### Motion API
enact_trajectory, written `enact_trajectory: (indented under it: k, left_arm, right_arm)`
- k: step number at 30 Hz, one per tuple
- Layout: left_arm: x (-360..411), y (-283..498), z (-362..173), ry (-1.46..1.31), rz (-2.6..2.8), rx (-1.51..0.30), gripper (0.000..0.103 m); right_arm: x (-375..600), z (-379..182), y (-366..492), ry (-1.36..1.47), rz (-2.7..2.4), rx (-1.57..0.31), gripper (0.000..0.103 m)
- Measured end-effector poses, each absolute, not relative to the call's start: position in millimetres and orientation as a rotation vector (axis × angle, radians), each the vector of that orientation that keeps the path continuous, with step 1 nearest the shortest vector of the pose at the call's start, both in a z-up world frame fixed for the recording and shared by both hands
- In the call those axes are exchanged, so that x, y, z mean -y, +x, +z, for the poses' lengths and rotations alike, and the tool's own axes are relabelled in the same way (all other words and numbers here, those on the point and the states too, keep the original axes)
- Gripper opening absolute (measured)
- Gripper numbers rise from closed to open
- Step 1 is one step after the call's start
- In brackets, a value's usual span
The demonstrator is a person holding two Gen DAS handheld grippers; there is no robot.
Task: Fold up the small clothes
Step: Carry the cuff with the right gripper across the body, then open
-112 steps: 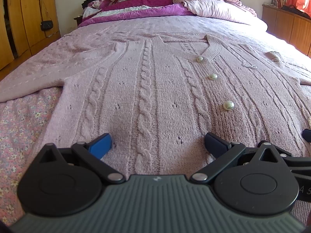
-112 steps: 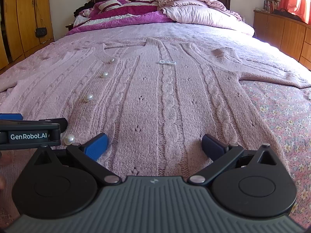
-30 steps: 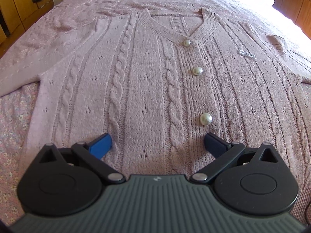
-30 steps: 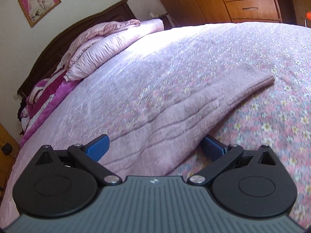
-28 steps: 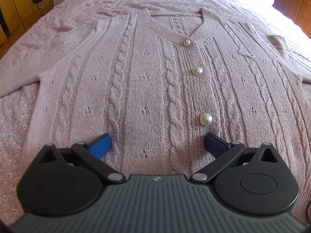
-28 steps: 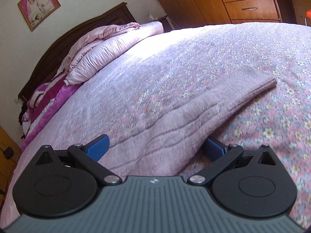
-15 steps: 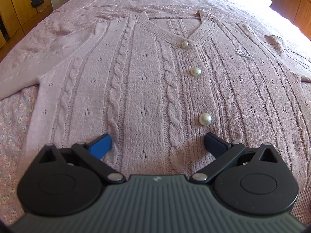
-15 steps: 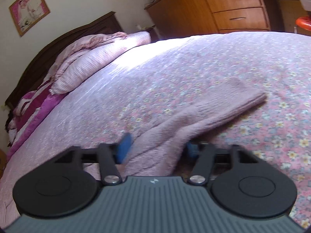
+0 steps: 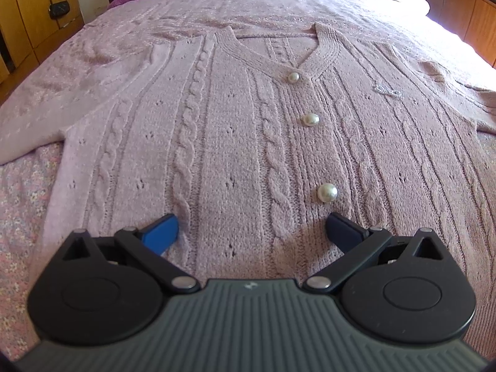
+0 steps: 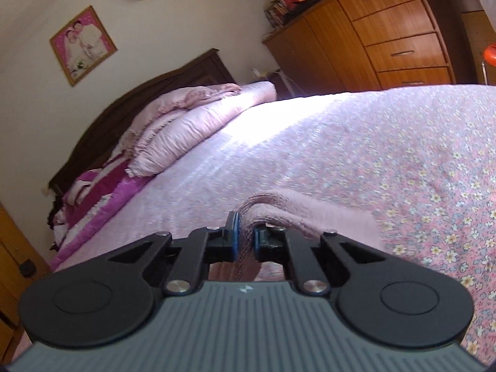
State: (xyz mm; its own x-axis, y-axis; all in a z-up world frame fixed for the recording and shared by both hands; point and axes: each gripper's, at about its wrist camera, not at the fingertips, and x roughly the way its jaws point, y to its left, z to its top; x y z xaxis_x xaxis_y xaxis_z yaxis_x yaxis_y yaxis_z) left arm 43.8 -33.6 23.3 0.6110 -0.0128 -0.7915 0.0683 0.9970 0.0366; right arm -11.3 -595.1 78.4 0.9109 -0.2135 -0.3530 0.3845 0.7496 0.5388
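A pink cable-knit cardigan (image 9: 235, 130) with pearl buttons (image 9: 327, 192) lies spread flat, front up, on the bed. My left gripper (image 9: 252, 231) hovers open over its lower front, blue fingers (image 9: 161, 232) wide apart just below the lowest button. In the right wrist view my right gripper (image 10: 245, 237) is shut on the cardigan's sleeve (image 10: 297, 214), whose pink knit bunches between the pads and hangs lifted off the bedspread. The sleeve's cuff end trails down to the right.
The floral bedspread (image 10: 418, 161) covers the bed. Folded pink and magenta quilts (image 10: 186, 127) pile at the dark headboard. A wooden chest of drawers (image 10: 396, 37) stands beyond the far side, and wooden wardrobes (image 9: 34, 15) line the left side.
My right gripper closed on the sleeve and lifted it off the bedspread, tilting upward. The left gripper stayed open over the cardigan's front.
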Motion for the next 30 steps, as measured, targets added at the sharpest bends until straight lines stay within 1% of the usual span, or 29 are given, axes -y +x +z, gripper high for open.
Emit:
enact_trajectory:
  k: [7, 10, 24, 30]
  left_arm:
    - [29, 42, 39, 0.106, -0.049, -0.878, 0.103]
    - [22, 43, 44, 0.096, -0.049, -0.868, 0.103]
    - [-23, 55, 74, 0.069, -0.03, -0.851, 0.103]
    - [-42, 56, 88, 0.001, -0.017, -0.812, 0.103]
  right_arm:
    - [536, 132, -23, 0.642, -0.19, -0.232, 0.01]
    - [507, 147, -22, 0.624, -0.148, -0.225, 0.01]
    - [394, 192, 4, 0.572, -0.017, -0.242, 0.01]
    - [344, 198, 24, 0.591, 0.035, -0.261, 0.01]
